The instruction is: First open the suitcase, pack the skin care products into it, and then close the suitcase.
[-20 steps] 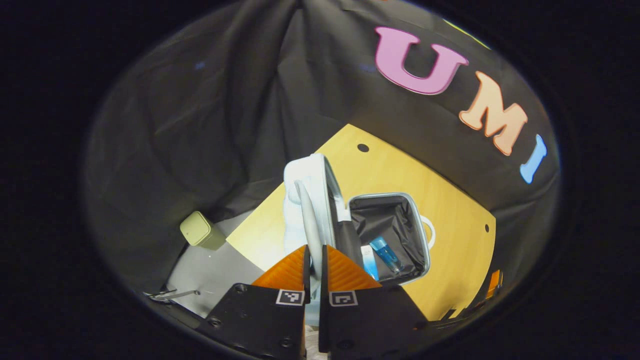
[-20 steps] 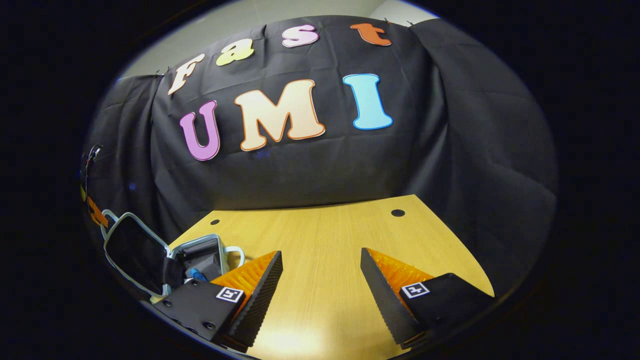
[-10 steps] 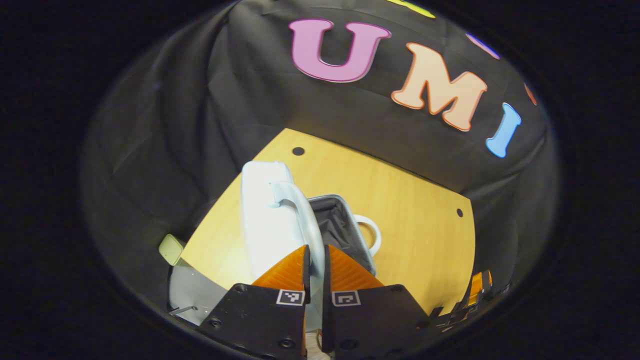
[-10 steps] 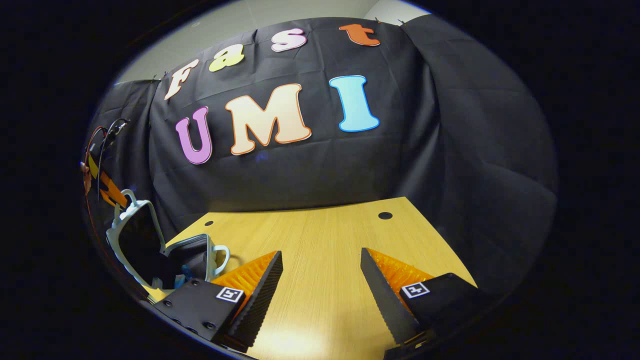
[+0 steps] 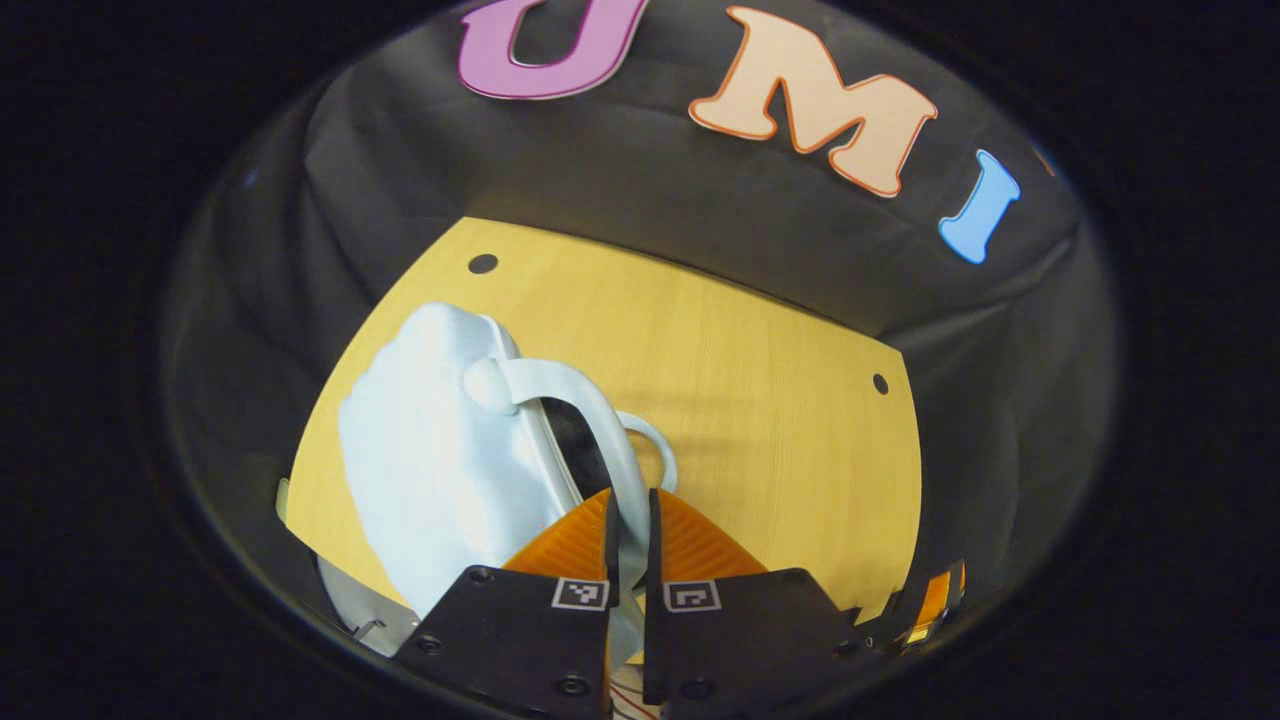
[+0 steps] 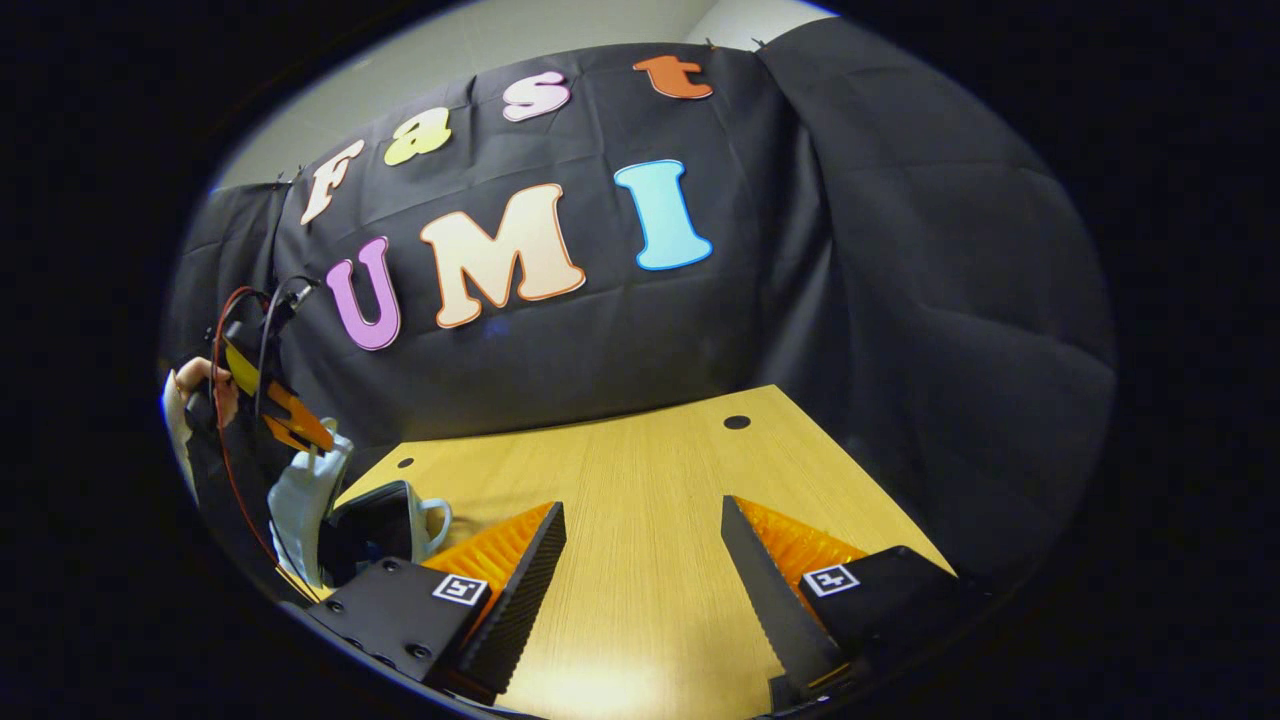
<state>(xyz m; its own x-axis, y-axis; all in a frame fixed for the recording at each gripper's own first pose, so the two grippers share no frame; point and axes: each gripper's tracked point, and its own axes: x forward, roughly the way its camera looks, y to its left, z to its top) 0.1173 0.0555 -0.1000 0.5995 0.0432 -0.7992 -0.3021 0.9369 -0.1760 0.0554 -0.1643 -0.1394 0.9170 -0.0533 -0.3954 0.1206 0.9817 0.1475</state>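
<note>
A small pale blue suitcase (image 5: 440, 460) lies on the wooden table (image 5: 760, 400), its lid tipped most of the way down over the dark-lined base. My left gripper (image 5: 630, 505) is shut on the lid's curved handle (image 5: 590, 410). A second handle loop (image 5: 655, 455) on the base shows just beyond the fingers. In the right gripper view the suitcase (image 6: 345, 510) sits at the far left, with the left gripper (image 6: 275, 410) and a hand above it. My right gripper (image 6: 640, 570) hovers open over bare table, holding nothing. The skin care products are hidden by the lid.
Black cloth walls close in the table on the far and side edges. Two dark round holes (image 5: 482, 263) (image 5: 880, 384) mark the table's far corners. The right gripper's tip (image 5: 930, 605) shows at the lower right of the left gripper view.
The left gripper has swung the lid by its handle down over the base. The open interior and the blue products seen a second ago are now covered. The right gripper has barely moved.
</note>
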